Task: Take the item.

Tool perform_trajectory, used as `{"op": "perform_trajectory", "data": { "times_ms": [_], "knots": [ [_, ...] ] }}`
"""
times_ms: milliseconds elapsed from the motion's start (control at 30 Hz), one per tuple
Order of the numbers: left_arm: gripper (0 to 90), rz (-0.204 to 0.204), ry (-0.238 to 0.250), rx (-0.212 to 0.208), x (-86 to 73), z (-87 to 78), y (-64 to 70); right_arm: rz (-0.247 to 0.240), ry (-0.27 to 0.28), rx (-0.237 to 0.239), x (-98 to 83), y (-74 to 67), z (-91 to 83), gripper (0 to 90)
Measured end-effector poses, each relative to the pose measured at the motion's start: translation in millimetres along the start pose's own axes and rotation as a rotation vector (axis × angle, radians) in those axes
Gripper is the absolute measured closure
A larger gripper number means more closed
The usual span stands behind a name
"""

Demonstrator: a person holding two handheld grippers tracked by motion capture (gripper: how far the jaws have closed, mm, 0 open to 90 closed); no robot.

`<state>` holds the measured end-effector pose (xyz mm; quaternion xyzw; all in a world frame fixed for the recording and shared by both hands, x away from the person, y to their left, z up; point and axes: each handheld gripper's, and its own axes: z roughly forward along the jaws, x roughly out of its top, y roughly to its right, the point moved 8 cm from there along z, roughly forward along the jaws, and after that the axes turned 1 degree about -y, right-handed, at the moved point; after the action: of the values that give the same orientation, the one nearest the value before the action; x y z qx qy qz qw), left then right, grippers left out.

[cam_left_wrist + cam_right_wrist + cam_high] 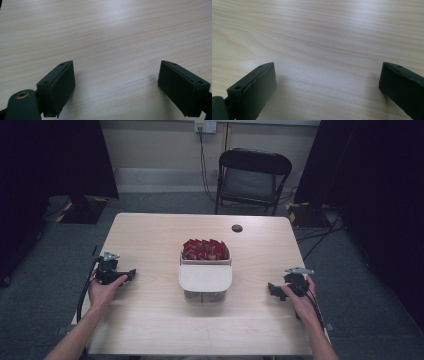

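One box (205, 277) of red pieces (205, 249)

**Both grippers wide open, low and apart**

The left gripper (131, 272) sits in the left hand (102, 290), jaws spread, nothing between them. The right gripper (270, 289), in the right hand (299, 296), gapes likewise. The 2 forearms angle outward.

Clear box (205, 270) near table centre, between the two hands and well apart from each. Upright, squarish, low-walled. Far half packed with small red pieces (205, 249), heaped to about rim height, shapes too small to make out. Near half covered by pale whitish lid or flap (205, 277) with rounded front corners, lying flat. Transparent wall visible below the lid at the near side, contents there unclear.
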<state>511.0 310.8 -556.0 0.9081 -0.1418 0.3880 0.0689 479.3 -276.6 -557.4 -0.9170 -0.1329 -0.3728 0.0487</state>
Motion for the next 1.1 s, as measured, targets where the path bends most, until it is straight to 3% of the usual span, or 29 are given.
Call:
{"op": "perform_trajectory", "data": {
  "times_ms": [433,733,1100],
  "knots": [
    [13.4,0.002,-0.002,0.000,0.0,0.1,0.1,0.000,0.000,0.000,0.0,0.0,0.0,0.5],
    [4.2,-0.024,-0.027,0.038,0.0,3.1,-2.4,0.000,0.000,0.000,0.0,0.0,0.0,0.5],
    [6.1,-0.016,-0.021,0.019,0.5,2.9,0.1,0.000,0.000,0.000,0.0,0.0,0.0,0.5]
  ]
}}
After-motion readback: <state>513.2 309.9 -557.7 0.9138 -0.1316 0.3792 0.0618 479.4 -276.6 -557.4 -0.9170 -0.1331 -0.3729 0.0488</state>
